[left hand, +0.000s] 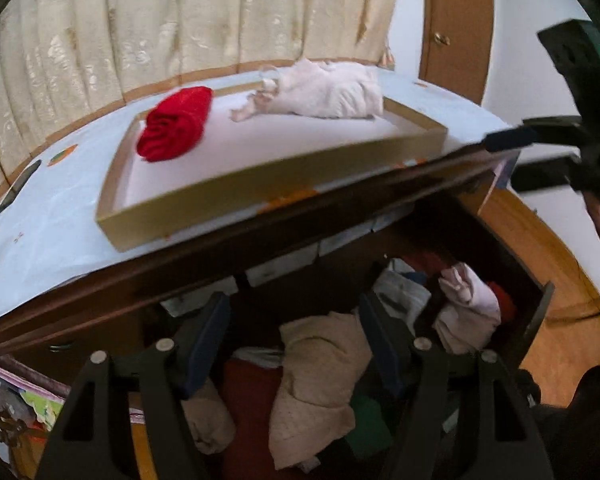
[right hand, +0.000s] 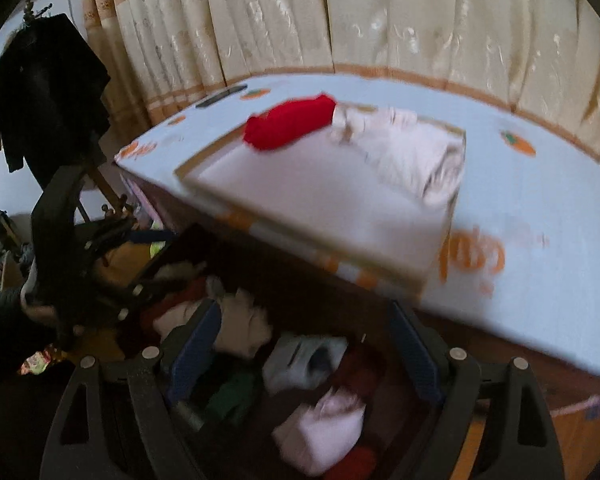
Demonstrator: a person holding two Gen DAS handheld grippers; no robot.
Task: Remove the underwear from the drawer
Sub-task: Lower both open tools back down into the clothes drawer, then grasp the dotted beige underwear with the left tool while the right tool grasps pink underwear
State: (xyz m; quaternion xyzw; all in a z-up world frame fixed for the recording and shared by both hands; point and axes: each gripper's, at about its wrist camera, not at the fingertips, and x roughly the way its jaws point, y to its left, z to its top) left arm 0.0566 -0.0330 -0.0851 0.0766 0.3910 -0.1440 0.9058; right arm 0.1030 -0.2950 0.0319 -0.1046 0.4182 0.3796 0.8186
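Observation:
The open drawer [left hand: 540, 312] under the dresser top holds several pieces of underwear: beige [left hand: 320, 380], dark red, green, white and pale pink [left hand: 468, 308]. My left gripper [left hand: 296, 320] is open and empty just above the beige piece. My right gripper [right hand: 304, 340] is open and empty above the white [right hand: 304, 360] and pale pink [right hand: 324, 432] pieces; it also shows in the left wrist view [left hand: 512, 156]. A shallow cardboard tray [left hand: 260, 184] on top holds a red rolled piece [left hand: 176, 124] and a white-pink piece [left hand: 328, 90].
The dresser top [right hand: 540, 248] has a pale blue cloth with orange prints. Cream curtains [left hand: 180, 20] hang behind. A dark remote-like object [right hand: 220, 96] lies at the far left corner. A coat rack with dark clothes [right hand: 48, 92] stands left. A wooden door [left hand: 456, 28] is far right.

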